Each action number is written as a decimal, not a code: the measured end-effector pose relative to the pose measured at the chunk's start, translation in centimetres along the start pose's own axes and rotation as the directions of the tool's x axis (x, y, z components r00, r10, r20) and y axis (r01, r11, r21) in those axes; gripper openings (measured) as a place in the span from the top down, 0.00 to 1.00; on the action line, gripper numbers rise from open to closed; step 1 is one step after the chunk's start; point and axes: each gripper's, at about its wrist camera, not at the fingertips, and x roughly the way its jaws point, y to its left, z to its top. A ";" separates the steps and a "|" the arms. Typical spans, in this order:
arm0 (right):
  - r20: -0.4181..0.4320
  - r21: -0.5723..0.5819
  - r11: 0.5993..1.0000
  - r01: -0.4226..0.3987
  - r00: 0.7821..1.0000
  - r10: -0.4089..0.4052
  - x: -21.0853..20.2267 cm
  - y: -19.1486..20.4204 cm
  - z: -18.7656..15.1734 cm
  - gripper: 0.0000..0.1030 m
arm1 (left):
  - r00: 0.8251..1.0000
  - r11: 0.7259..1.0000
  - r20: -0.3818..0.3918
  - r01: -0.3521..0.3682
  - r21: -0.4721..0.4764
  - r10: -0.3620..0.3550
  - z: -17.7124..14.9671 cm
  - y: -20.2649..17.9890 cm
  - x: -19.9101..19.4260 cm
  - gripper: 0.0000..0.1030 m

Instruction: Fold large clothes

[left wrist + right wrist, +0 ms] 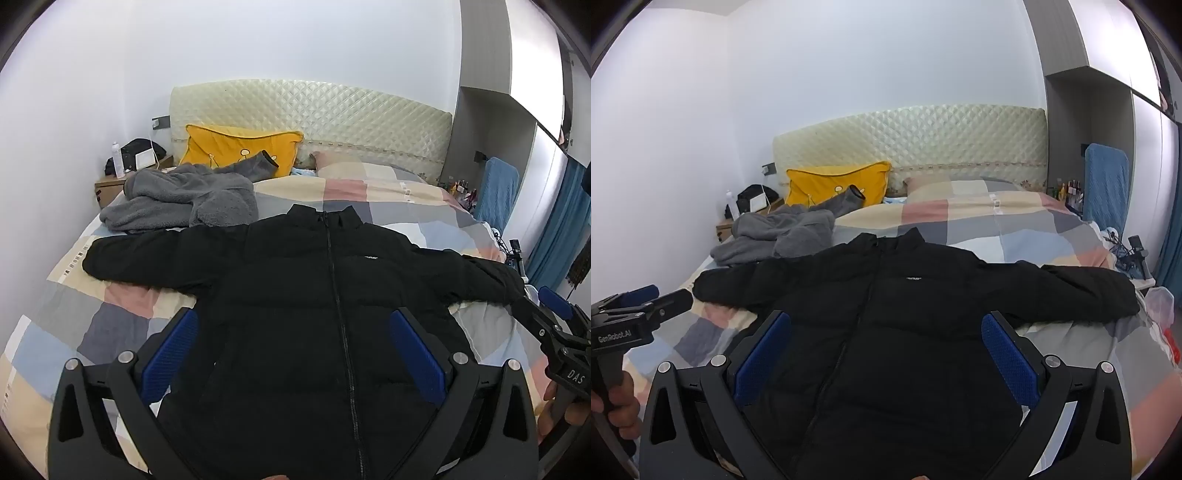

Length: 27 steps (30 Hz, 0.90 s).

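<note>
Across the near half of the bed (122, 314), black jacket (314, 295) lies flat, zipped, sleeves spread. Left gripper (293, 350) and right gripper (886, 350) hover apart (nothing held). Advise pinching one cuff, folding inward; grey fleece (184, 201) lies beyond.

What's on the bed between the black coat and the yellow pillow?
A crumpled gray fleece garment lies there, between the black jacket and the yellow pillow, on the checked quilt. Both wrist views show it, toward the left side of the bed.

Both views headboard-facing, over bed (122, 295)
</note>
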 end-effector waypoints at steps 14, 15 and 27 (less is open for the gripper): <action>-0.014 -0.030 1.000 0.004 1.000 -0.005 0.4 0.9 -0.2 0.00 | 1.000 1.000 -0.006 -0.021 -0.001 0.021 -0.9 0.1 0.9 0.00; -0.015 -0.032 0.999 0.007 1.000 -0.008 0.3 1.2 0.0 0.00 | 1.000 1.000 -0.009 -0.026 0.001 0.026 -1.0 0.1 1.0 0.00; -0.046 -0.021 1.000 0.014 0.999 -0.015 1.5 2.1 -0.7 0.00 | 0.999 1.000 -0.041 0.020 -0.015 -0.021 -1.2 -0.1 1.7 0.00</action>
